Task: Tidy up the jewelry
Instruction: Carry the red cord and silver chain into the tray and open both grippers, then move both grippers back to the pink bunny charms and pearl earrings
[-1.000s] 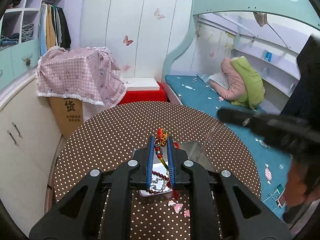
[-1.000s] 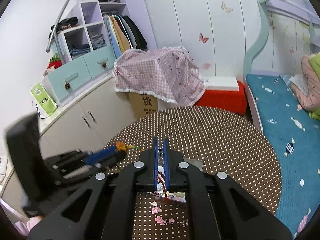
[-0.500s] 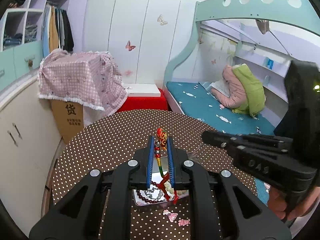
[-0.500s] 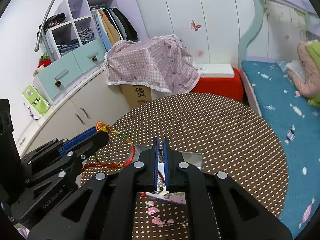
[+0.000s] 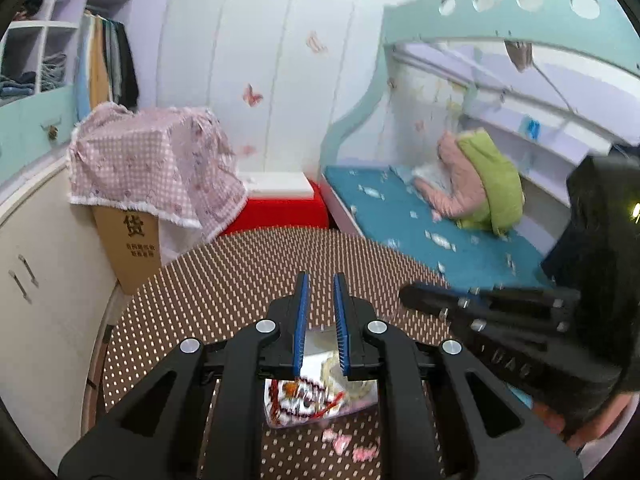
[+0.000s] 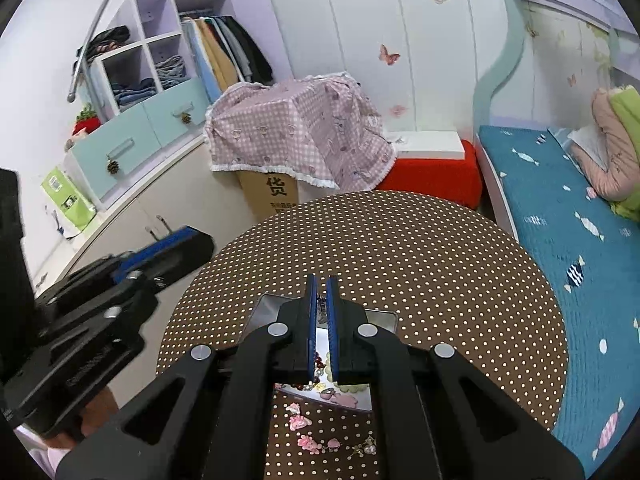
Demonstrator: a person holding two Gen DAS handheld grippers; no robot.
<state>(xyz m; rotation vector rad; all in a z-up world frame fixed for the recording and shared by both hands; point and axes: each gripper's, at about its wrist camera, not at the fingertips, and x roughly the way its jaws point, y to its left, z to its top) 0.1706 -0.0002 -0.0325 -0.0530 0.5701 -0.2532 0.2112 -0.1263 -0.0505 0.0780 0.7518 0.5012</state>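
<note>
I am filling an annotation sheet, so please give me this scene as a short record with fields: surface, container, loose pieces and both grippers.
surface: round table, brown cloth with white dots
container: shiny metal box on the table, holding beads and a red cord
loose pieces: small pink pieces on the cloth, at the near side of the box
left gripper: shut, nothing seen between its fingers, over the box
right gripper: shut, over the box
</note>
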